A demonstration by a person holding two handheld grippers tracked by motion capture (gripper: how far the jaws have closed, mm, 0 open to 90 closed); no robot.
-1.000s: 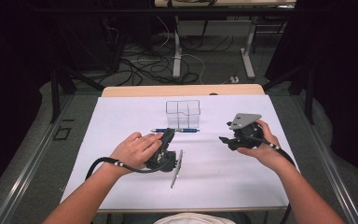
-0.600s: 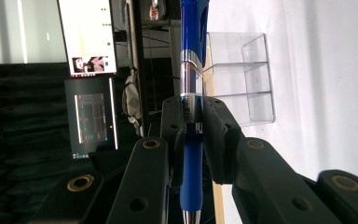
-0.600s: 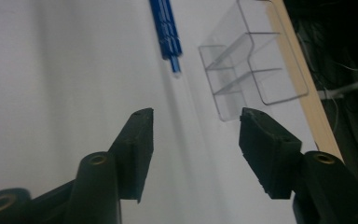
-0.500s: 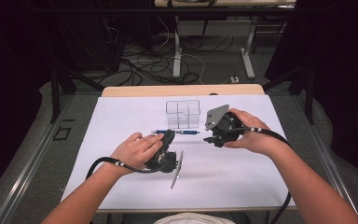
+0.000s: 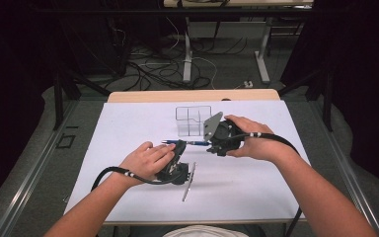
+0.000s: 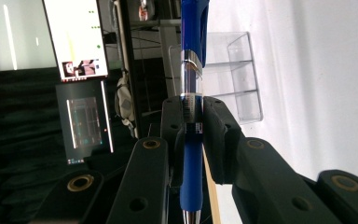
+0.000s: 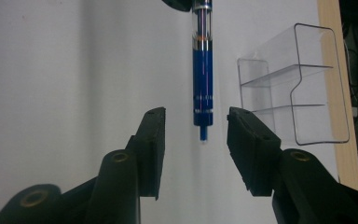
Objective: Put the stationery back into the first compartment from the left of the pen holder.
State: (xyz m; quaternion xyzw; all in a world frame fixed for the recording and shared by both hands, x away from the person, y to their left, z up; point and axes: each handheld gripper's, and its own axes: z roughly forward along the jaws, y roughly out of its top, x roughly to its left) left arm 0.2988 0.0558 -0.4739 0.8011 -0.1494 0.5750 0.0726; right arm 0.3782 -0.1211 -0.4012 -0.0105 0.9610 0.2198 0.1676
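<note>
Count from the high view: two hand-held grippers, one blue pen, one clear plastic organizer, one silver pen-like stick, one white sheet over the table (image 5: 128, 128).

The left hand-held gripper (image 5: 176, 148) sits at centre frame, lower left of the organizer. In the left gripper view I see its jaws clamped on the blue pen (image 6: 190, 140) around the clear section of the barrel, with the pen running straight up the middle of the frame.

The right hand-held gripper (image 7: 195, 140) has its jaws apart. In its own view the free end of the pen lies just above the gap between them, untouched.

The clear plastic organizer (image 5: 193, 120) stands upper centre in the high view, just beyond the pen. I count three compartments in the right gripper view.

The silver stick (image 5: 189, 181) lies alone, lower centre, just right of the left hand.

Against the frame one second back: the right hand-held gripper has moved from the right of the sheet leftward to the pen's end, beside the organizer. The left hand-held gripper, pen, organizer and stick sit as before.
</note>
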